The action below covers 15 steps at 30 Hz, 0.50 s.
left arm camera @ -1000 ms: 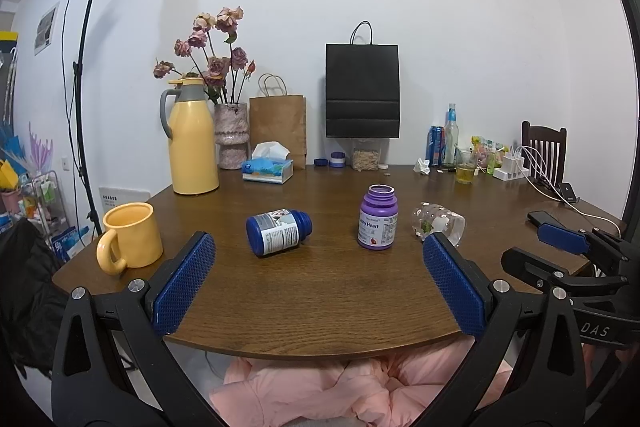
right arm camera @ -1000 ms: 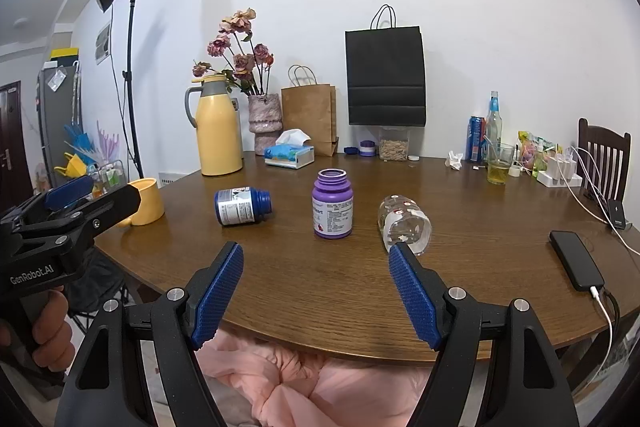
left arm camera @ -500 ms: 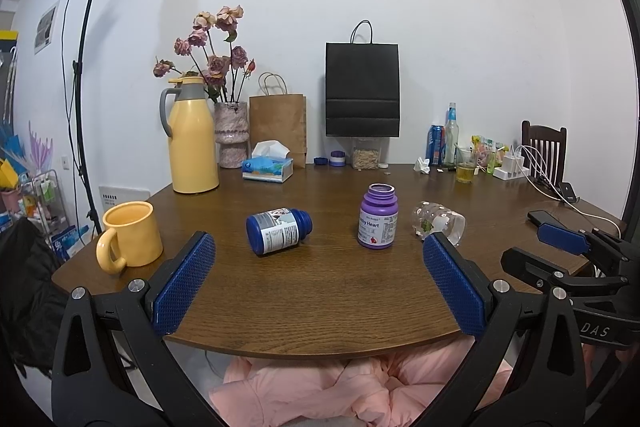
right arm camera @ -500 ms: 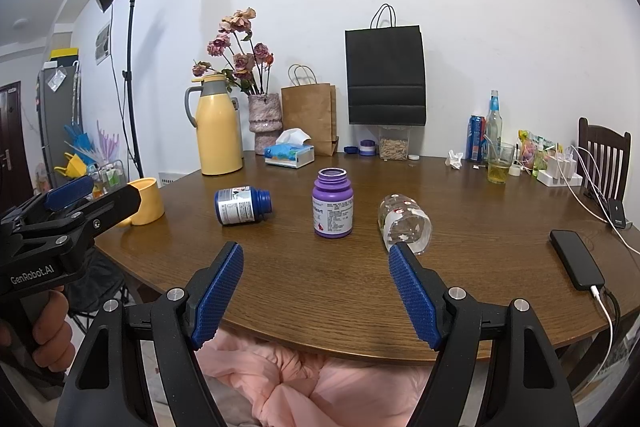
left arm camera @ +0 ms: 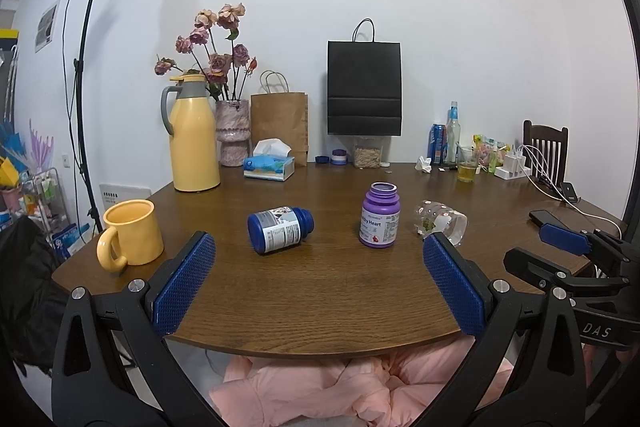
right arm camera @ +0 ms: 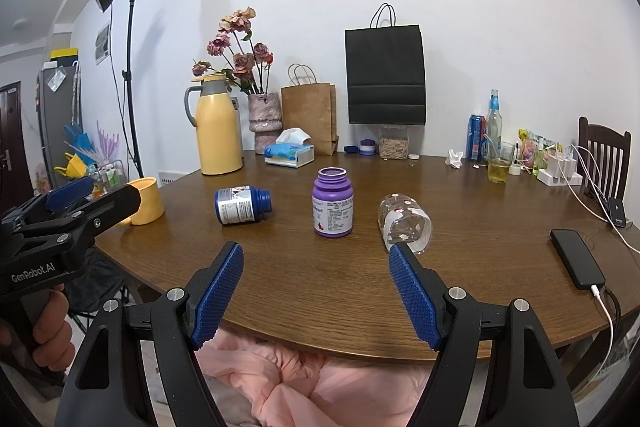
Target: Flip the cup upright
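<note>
Left wrist view: clear patterned cup [left arm camera: 441,223] on its side beyond the right finger, mouth toward the near right, left gripper [left arm camera: 319,281] spread wide, empty; right wrist view: cup [right arm camera: 405,222] lying just past the right finger, mouth nearward, right gripper [right arm camera: 316,293] agape, touching nothing.

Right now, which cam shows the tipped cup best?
Right wrist: the cup lies on its side, close, open mouth facing the camera, almost whole. Left wrist shows the cup smaller, side-on, its lower edge cut by a pad.
</note>
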{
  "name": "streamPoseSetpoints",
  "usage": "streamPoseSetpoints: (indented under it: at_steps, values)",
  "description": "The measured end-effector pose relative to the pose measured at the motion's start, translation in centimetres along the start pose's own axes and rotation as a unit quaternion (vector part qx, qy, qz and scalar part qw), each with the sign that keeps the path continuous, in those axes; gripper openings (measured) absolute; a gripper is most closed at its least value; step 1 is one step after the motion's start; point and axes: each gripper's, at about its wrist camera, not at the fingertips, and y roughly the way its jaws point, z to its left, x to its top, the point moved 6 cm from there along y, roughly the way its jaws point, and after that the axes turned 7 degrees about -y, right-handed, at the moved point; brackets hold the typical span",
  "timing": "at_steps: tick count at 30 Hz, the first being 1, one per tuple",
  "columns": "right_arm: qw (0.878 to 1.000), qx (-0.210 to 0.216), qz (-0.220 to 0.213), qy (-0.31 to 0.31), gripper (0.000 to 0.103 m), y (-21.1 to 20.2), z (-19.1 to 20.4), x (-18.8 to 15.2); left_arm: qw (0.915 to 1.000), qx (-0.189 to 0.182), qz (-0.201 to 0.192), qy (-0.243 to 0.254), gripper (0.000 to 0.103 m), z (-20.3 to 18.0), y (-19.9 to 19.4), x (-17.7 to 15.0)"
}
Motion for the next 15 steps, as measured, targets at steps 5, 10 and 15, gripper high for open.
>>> streamPoseSetpoints:
  at_steps: [5, 10, 15]
  values:
    - [1.0, -0.001, -0.001, 0.0, 0.08, -0.01, -0.03, 0.02, 1.0, 0.0, 0.0, 0.0, 0.103, 0.04, 0.0, 0.03]
    - [1.0, -0.001, -0.002, 0.001, 0.08, 0.06, 0.02, 0.01, 1.0, 0.001, 0.0, -0.001, 0.103, 0.13, 0.07, -0.03]
    - [1.0, 0.0, 0.001, 0.003, 0.08, 0.35, -0.06, -0.17, 1.0, -0.005, 0.003, 0.001, 0.103, 0.1, 0.57, 0.13]
